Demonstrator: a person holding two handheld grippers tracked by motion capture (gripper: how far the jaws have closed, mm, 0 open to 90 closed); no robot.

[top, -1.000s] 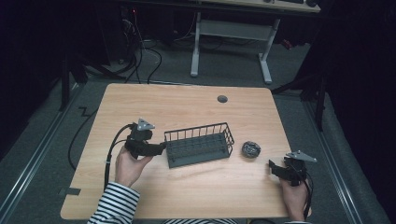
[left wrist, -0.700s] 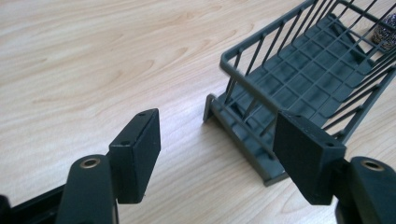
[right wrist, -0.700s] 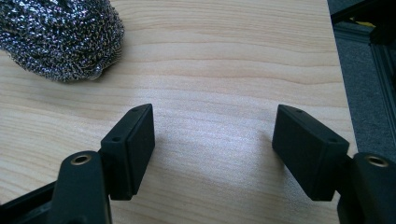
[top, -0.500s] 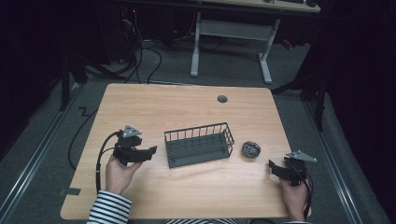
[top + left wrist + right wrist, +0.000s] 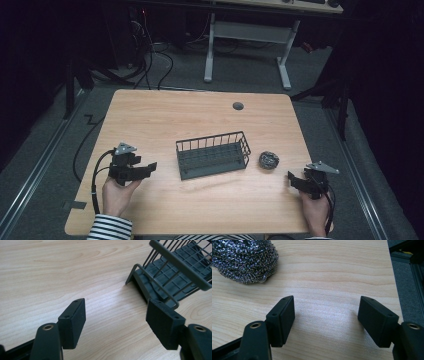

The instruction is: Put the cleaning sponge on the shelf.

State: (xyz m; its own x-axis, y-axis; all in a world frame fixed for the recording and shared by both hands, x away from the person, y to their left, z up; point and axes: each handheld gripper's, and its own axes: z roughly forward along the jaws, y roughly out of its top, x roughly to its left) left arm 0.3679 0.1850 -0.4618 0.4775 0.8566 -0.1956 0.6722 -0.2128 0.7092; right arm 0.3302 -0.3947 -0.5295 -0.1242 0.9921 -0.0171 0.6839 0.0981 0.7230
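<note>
**Two empty grippers flank a wire basket and a steel scourer**

At the left of the bench (image 5: pixel 165 107), the left gripper (image 5: pixel 150 166) sits low over the wood in the person's left hand (image 5: pixel 116 192), its fingers (image 5: pixel 72 321) standing wide with nothing but bare bench between them. They point toward the dark wire basket (image 5: pixel 212 155), which stands apart from them to their right in the high view; in the left gripper view the basket's near corner rises just beyond the right-hand finger, not touched.

The basket is a long, shallow rack in the middle of the bench. Its long axis runs across the bench from left to right, tilted slightly so the right end sits farther from the person. It is upright, open side up, and looks empty.

Just beside the basket's right end lies the steel scourer (image 5: pixel 268 160), a round wad with no long axis of its own and no facing to speak of.

Farther right, near the bench's right front corner, the right gripper (image 5: pixel 291 176) rests in the right hand (image 5: pixel 314 212), fingers (image 5: pixel 282 320) wide and holding nothing. The scourer lies ahead of them and off to the left in the right gripper view, near but not between them. The right hand is much the nearer to it, so a short reach ahead and leftward would likely bring the fingers around it; the basket lies beyond.
</note>
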